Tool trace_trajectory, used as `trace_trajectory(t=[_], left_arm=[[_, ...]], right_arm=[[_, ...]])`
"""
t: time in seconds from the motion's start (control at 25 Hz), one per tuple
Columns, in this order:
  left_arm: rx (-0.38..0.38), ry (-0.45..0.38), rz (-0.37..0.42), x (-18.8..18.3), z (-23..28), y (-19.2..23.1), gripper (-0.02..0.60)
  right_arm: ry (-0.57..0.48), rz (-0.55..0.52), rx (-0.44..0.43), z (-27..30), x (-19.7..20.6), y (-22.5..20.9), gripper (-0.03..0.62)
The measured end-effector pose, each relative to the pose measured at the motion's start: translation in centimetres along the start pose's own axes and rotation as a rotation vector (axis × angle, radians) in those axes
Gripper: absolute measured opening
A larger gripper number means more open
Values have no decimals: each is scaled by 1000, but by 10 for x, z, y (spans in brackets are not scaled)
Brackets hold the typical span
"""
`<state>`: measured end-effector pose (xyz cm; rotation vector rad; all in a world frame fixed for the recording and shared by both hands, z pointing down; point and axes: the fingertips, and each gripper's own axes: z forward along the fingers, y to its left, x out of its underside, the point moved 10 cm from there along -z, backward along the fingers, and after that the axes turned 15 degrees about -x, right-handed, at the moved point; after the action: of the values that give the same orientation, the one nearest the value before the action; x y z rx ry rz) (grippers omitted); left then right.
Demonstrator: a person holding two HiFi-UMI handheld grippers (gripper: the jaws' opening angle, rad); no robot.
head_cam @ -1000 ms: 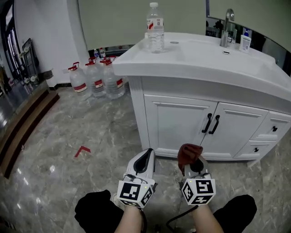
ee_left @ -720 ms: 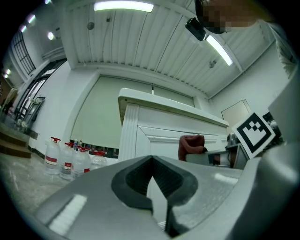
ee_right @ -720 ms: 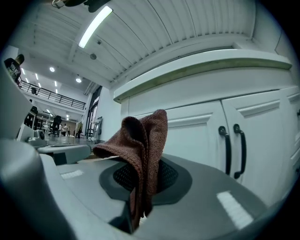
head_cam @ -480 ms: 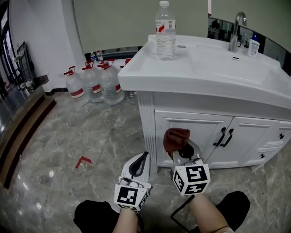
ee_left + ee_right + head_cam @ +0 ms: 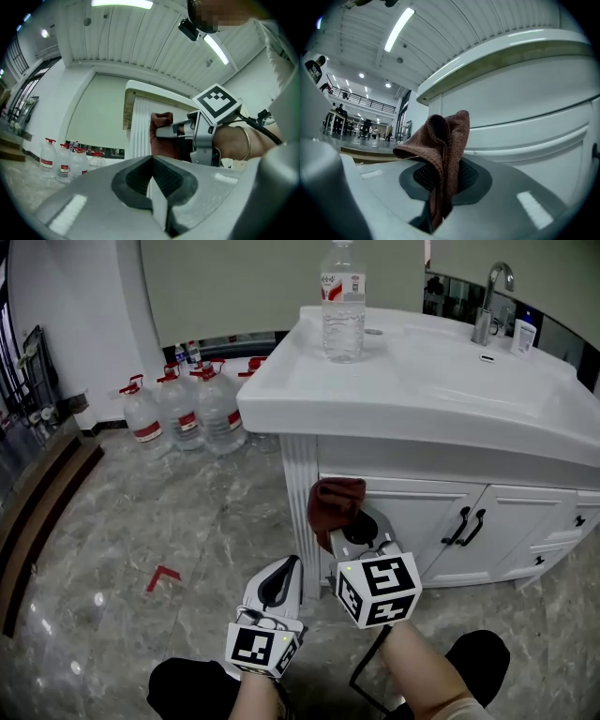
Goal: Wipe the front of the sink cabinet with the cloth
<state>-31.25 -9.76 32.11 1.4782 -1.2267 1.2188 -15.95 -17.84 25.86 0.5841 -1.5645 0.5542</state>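
In the last second the right claw (image 5: 343,523) has come up from low near the floor, in front of the doors, to the top left corner of the cabinet (image 5: 412,512) front. The person has also come closer to the cabinet. The cloth (image 5: 335,504) is now just under the edge of the sink top (image 5: 422,390) and just beside the ribbed corner post (image 5: 298,488). I judge that the approach is finished and the first wiping stroke can start from this corner. No stroke is visible yet.

The right claw is closed tight on the cloth. In the right gripper view the brown cloth (image 5: 442,143) is pinched between the two pads, and a folded bunch stands up above them, toward the white panel. The left gripper view shows the cloth (image 5: 161,133) against or very near the cabinet front, next to the post. I cannot tell for sure if it touches already.

The left claw (image 5: 284,570) is closed with nothing between its jaws. It hangs lower, over the floor (image 5: 141,521), left of the right claw, and takes no part in the work.
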Motion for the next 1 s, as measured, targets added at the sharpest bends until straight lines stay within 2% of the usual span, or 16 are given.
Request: trace_trajectory(t=[0.2,0.48,0.8,1.0], left_arm=[[52,-10,9,2,5,-20,1],[141,-32,7,-8,15,-62,1],[189,-23,-16,-6,24,-98,1],[209,-22,4,-4,27,-116,1]], right_arm=[[14,-6,47,-22,-2,-14,78],[17,-6,157,-73,-8,-48,78],[27,-13,270,-126,-13,-87,78],[20,9,341,-154,-14,-108,78]])
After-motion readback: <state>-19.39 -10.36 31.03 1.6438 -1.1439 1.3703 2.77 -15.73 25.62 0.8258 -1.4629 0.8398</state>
